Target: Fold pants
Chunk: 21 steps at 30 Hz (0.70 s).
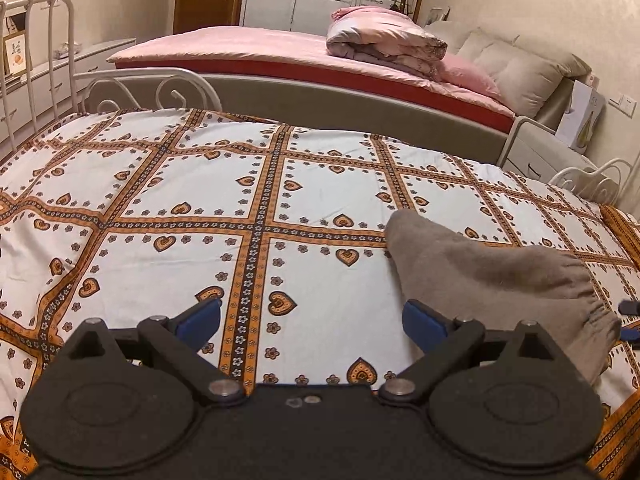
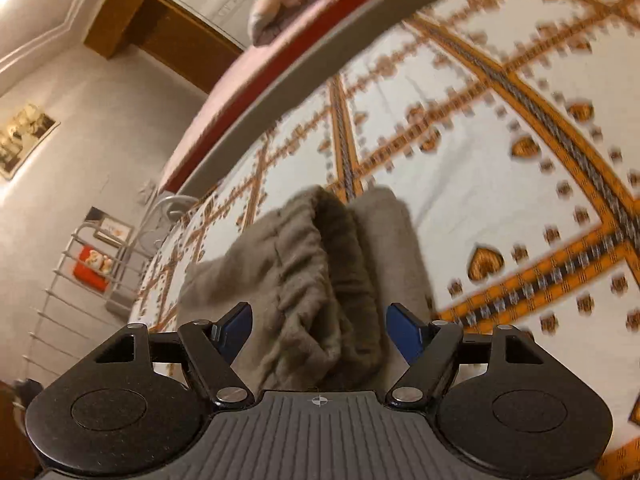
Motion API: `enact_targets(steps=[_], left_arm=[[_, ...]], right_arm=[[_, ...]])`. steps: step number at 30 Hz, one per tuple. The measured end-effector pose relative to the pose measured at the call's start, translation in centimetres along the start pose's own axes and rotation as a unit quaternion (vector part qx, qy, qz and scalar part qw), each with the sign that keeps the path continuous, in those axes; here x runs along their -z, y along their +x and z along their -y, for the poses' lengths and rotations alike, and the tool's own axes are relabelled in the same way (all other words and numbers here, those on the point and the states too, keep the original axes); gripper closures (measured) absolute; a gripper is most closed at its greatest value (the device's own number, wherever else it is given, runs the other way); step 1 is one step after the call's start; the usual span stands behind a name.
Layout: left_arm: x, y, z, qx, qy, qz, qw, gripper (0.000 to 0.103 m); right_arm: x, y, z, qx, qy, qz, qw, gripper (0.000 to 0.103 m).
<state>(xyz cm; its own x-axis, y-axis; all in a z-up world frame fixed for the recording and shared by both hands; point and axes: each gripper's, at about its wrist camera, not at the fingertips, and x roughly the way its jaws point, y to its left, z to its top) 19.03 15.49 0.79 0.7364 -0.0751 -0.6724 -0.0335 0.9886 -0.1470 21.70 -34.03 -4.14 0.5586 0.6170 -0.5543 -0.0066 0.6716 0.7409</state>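
There are two beds, the near one (image 1: 160, 208) under a heart-patterned sheet and the far one (image 1: 248, 48) in pink, one pair of grey-brown pants (image 1: 492, 280), one folded quilt (image 1: 380, 36) and two grippers.

Grey-brown fleece pants (image 1: 480, 272) (image 2: 320, 280) lay bunched on patterned bed sheet, gathered elastic waistband gaping open, fuzzy darker lining showing, fabric folded over itself.

Grey-brown pants (image 1: 492, 276) lay at lower right on a white bedsheet (image 1: 180, 200) patterned with orange bands and hearts, before blue-padded black tongs (image 1: 312, 322).
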Motion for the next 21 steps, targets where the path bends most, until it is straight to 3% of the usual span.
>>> enact_targets(steps=[2,7,12,15,17,21], left_arm=[[0.0,0.3,-0.3,-0.004,-0.004,-0.005,1.0000,0.012],[-0.1,0.5,-0.1,-0.001,-0.005,-0.008,1.0000,0.012],[0.1,0.6,0.5,0.001,0.011,-0.013,0.9999,0.012],[0.3,0.7,0.4,-0.004,0.016,-0.016,0.9997,0.012],[0.4,0.6,0.2,-0.007,0.013,-0.017,0.9997,0.012],[0.4,0.7,0.0,-0.008,0.011,-0.018,0.9998,0.011]], right_arm=[[0.1,0.3,0.4,0.008,0.008,-0.017,1.000,0.029],[0.2,3.2,1.1,-0.032,0.047,-0.063,0.996,0.029],[-0.7,6.2,1.8,-0.061,0.093,-0.066,0.992,0.029],[-1.2,6.7,0.4,-0.063,0.055,-0.072,0.994,0.029],[-1.1,6.6,-0.7,-0.063,0.019,-0.079,0.995,0.045],[-0.7,7.2,-0.9,-0.048,0.007,-0.088,0.995,0.046]])
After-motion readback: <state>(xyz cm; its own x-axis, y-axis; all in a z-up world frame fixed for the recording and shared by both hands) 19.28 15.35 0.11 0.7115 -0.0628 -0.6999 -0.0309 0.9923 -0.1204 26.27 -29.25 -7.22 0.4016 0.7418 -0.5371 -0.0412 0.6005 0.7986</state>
